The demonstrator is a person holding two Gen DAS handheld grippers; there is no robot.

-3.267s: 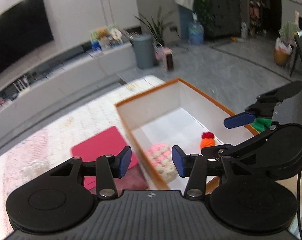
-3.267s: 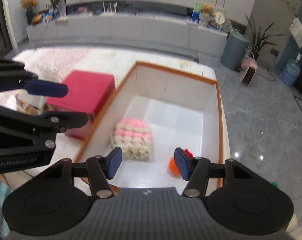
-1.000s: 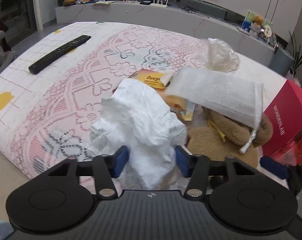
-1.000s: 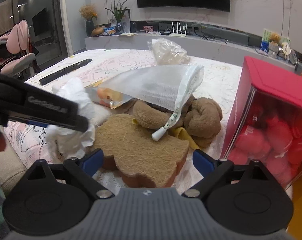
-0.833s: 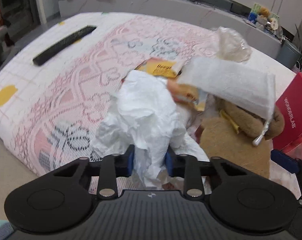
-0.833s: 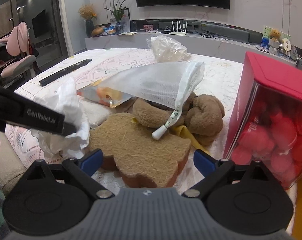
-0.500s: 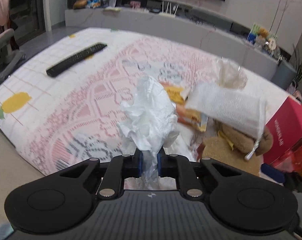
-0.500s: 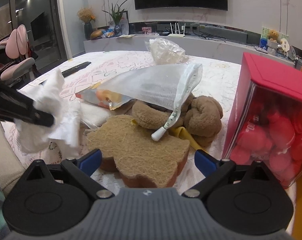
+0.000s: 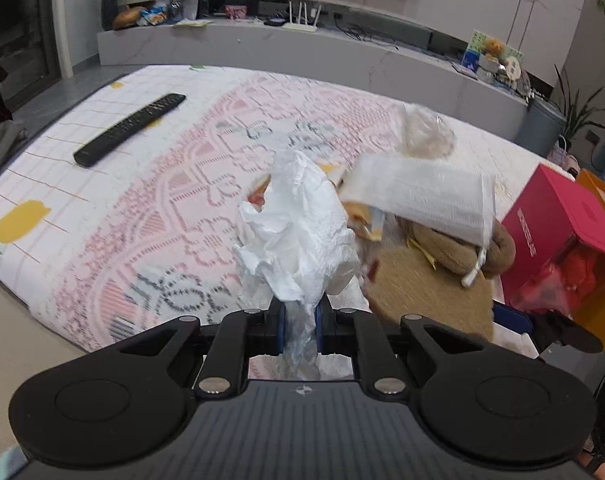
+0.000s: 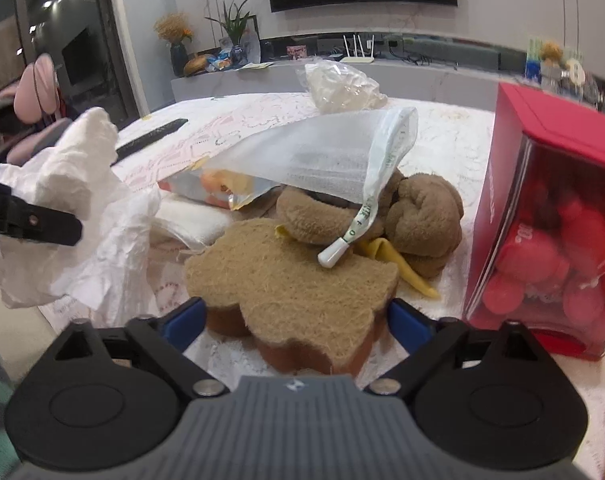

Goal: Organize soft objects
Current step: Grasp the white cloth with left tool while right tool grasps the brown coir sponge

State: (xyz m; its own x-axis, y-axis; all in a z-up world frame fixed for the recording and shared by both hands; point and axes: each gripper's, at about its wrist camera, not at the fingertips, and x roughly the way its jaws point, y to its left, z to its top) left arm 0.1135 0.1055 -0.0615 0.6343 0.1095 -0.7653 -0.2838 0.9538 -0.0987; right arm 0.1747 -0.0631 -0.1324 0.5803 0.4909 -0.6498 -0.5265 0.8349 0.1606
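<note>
My left gripper is shut on a crumpled white tissue and holds it above the patterned table cloth; it also shows at the left of the right wrist view. My right gripper is open wide, its jaws on either side of a brown loofah sponge that lies on the table, touching neither side. Behind the sponge lie a brown plush toy, a white mesh bag, a snack packet and a yellow cloth.
A red gift box with a clear front stands right of the sponge. A crumpled clear plastic bag lies behind the pile. A black remote lies at the far left of the table. An orange box edge shows at far right.
My left gripper closed on the white tissue and lifted it off the table. My right gripper stayed open around the sponge, barely moving.
</note>
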